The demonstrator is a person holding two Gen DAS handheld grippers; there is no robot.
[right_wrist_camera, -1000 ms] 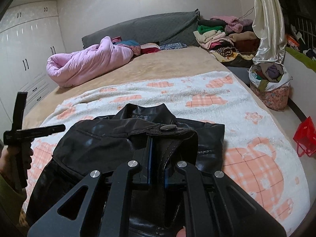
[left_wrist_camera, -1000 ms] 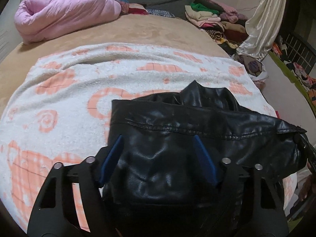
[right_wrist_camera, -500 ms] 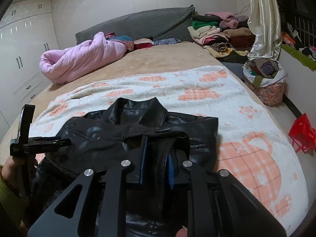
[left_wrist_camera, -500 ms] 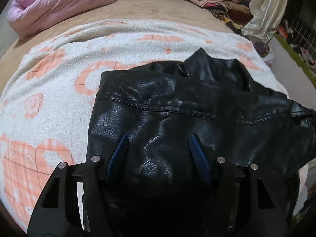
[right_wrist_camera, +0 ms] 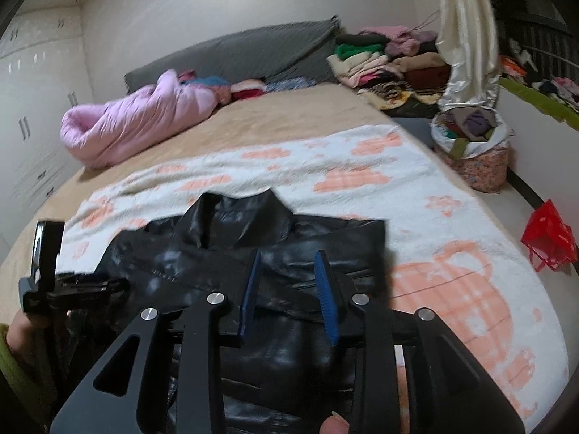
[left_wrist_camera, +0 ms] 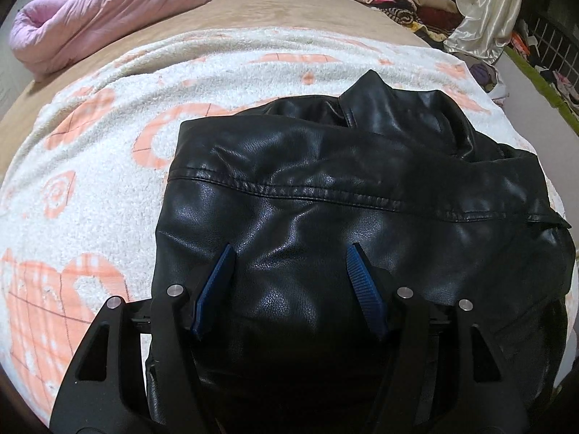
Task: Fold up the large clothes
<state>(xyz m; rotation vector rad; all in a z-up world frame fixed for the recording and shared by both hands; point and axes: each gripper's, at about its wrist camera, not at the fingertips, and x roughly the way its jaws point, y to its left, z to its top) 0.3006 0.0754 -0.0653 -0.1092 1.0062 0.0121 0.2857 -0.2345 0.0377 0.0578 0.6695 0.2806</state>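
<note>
Bed (right_wrist_camera: 289, 115) under blanket (left_wrist_camera: 108, 166), jacket (left_wrist_camera: 325, 188)

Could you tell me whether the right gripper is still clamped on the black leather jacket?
Apart. The right wrist view shows the right gripper with its blue pads spread open and empty above the black leather jacket.

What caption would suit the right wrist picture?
Open right gripper above a folded black leather jacket on a patterned blanket.

The left gripper (left_wrist_camera: 289, 253) hung wide open over the black leather jacket (left_wrist_camera: 325, 195), blue pads (left_wrist_camera: 363, 289) spread above its back panel. The jacket lay folded on the white-and-orange blanket (left_wrist_camera: 90, 166), collar (left_wrist_camera: 376, 105) pointing away; a pink duvet (left_wrist_camera: 108, 11) sat beyond.
</note>
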